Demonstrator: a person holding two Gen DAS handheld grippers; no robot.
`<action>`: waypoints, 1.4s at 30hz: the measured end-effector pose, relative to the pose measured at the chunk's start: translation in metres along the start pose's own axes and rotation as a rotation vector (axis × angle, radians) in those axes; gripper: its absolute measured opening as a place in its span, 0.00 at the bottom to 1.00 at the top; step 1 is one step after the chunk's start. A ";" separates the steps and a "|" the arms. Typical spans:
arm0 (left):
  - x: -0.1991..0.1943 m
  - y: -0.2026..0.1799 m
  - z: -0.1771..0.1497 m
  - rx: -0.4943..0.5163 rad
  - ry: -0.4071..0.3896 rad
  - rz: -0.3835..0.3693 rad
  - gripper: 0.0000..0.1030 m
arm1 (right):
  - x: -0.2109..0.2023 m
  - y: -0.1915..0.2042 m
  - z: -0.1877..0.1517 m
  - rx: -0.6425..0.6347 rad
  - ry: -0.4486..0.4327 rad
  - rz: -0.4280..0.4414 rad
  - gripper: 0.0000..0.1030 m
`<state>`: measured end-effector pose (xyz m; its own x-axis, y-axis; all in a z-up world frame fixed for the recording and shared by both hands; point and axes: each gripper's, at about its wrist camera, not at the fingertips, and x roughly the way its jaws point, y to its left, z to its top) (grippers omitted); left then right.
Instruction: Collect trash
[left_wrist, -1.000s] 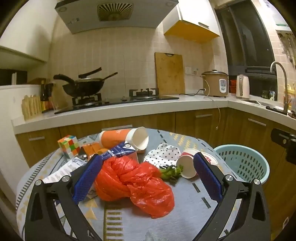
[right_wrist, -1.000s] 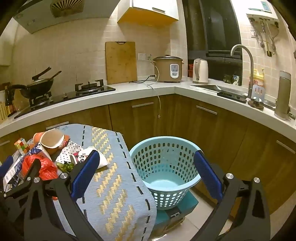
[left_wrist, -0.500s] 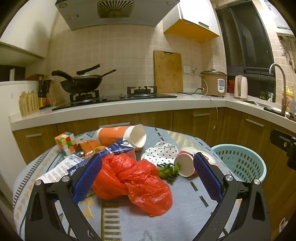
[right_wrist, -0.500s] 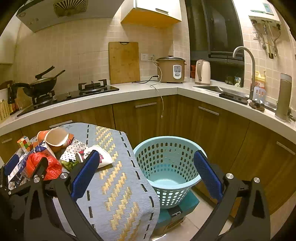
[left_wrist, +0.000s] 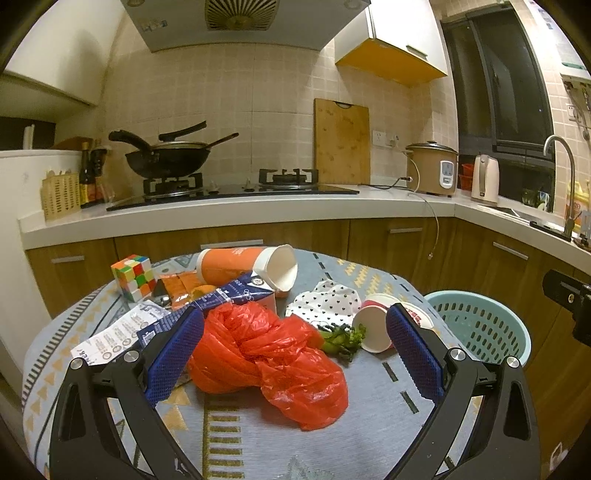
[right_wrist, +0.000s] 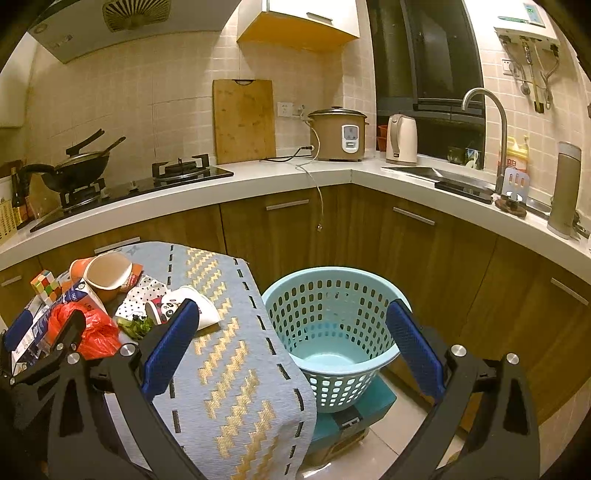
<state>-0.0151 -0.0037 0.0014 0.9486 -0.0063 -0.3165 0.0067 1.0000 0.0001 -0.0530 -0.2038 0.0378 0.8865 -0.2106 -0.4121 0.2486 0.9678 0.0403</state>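
Observation:
A crumpled red plastic bag lies on the cloth-covered table, between the fingers of my open left gripper, which hovers just short of it. Behind it lie a blue milk carton, an orange paper cup on its side, a dotted wrapper, green scraps and a small tipped cup. My right gripper is open and empty, hanging over the table's edge in front of the light blue basket. The same trash pile shows at its left.
A colour cube and a printed leaflet sit at the table's left. The basket stands on a teal box on the floor beside wooden cabinets. Behind runs a counter with stove, wok, rice cooker and kettle.
Both grippers have drifted slightly back and up, so the table and basket sit a little lower in view. Nothing on the table has moved and both grippers stay open.

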 end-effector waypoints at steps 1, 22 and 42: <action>0.000 0.000 0.000 -0.001 0.000 0.000 0.93 | 0.000 0.000 0.000 -0.002 -0.002 -0.001 0.94; 0.001 0.000 0.000 -0.006 0.002 -0.001 0.93 | 0.004 0.003 -0.004 -0.008 0.018 0.002 0.94; 0.001 0.001 0.000 -0.008 0.001 -0.002 0.93 | 0.009 0.002 -0.007 0.002 0.032 0.005 0.94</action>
<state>-0.0146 -0.0029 0.0009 0.9481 -0.0082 -0.3178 0.0060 1.0000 -0.0078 -0.0471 -0.2032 0.0280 0.8747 -0.2012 -0.4408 0.2452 0.9684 0.0445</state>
